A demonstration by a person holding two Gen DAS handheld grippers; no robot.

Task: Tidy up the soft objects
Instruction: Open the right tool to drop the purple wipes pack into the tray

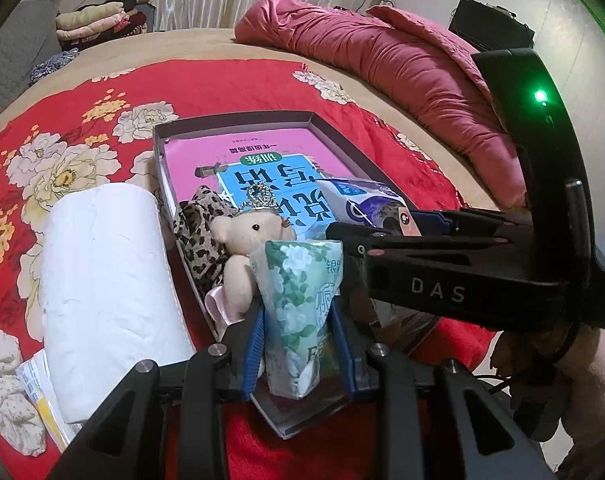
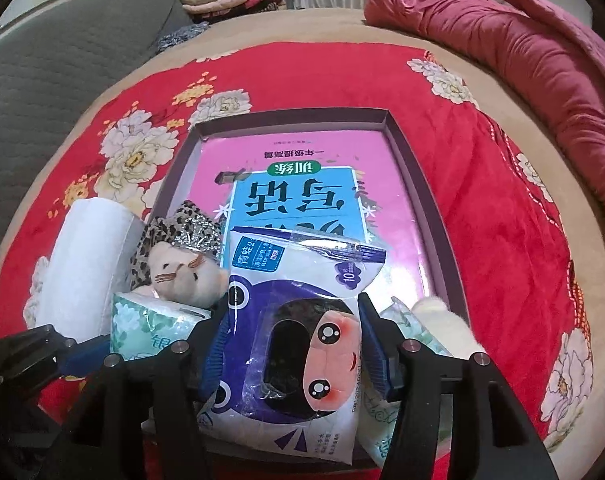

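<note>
My left gripper (image 1: 298, 344) is shut on a green floral tissue pack (image 1: 302, 292), held upright over the near end of a shallow dark box (image 1: 238, 120). A small teddy bear with a silver crown (image 1: 246, 248) and a leopard-print cloth (image 1: 200, 240) lie in the box just beyond it. In the right wrist view, a blue-and-white wet wipes pack (image 2: 294, 344) with a cartoon face lies flat in the box between the pads of my right gripper (image 2: 296, 344). The pads stand beside its edges without squeezing it. The tissue pack (image 2: 146, 320) shows at its left.
A pink and blue book (image 2: 302, 184) covers the box floor. A white paper roll (image 1: 106, 280) and a grey-white cloth (image 1: 10, 400) lie left of the box on the red floral blanket (image 2: 482, 200). A rolled pink quilt (image 1: 402, 64) lies at the right, folded clothes (image 1: 98, 20) behind.
</note>
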